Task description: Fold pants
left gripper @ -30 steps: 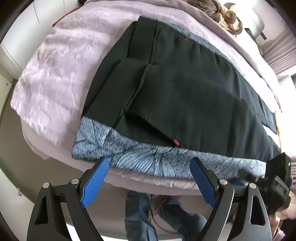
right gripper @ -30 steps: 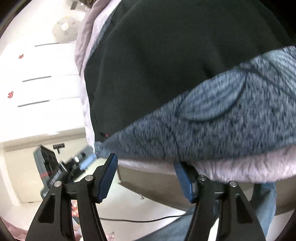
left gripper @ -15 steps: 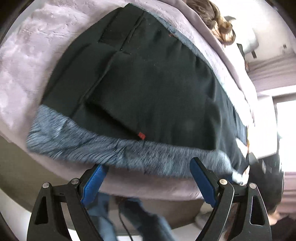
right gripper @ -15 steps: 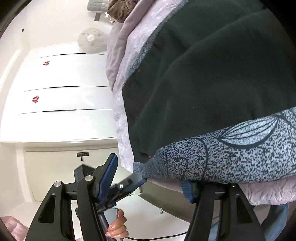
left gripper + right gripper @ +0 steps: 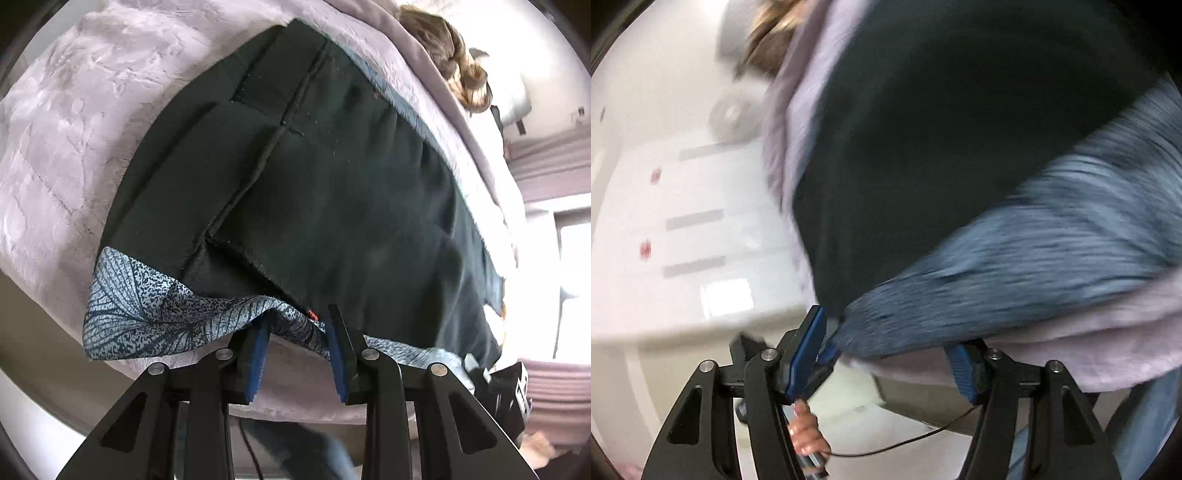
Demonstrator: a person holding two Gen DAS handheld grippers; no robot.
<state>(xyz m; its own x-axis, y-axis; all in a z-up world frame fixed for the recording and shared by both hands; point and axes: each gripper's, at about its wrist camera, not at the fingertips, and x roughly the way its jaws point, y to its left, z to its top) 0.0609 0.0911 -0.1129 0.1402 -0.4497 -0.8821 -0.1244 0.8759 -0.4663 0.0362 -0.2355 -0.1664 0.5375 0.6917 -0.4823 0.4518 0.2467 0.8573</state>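
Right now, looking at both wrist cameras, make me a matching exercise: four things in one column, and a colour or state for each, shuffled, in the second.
Things:
1. left gripper
2. right gripper
3. pants
4. bed cover

States or colours:
A. pale lilac, textured
B. open, at the patterned edge
C. black with a blue-grey patterned band
D. pinching the patterned edge

Pairs: 1-D, 2-B, 3-C, 4-A

The whole right wrist view is smeared by motion: the pants point(image 5: 923, 147) and their grey patterned hem point(image 5: 1052, 258) are reduced to streaks. The right gripper point(image 5: 886, 339) pad on the right is partly covered by cloth. In the left wrist view, the window point(image 5: 572, 288) is blown out.
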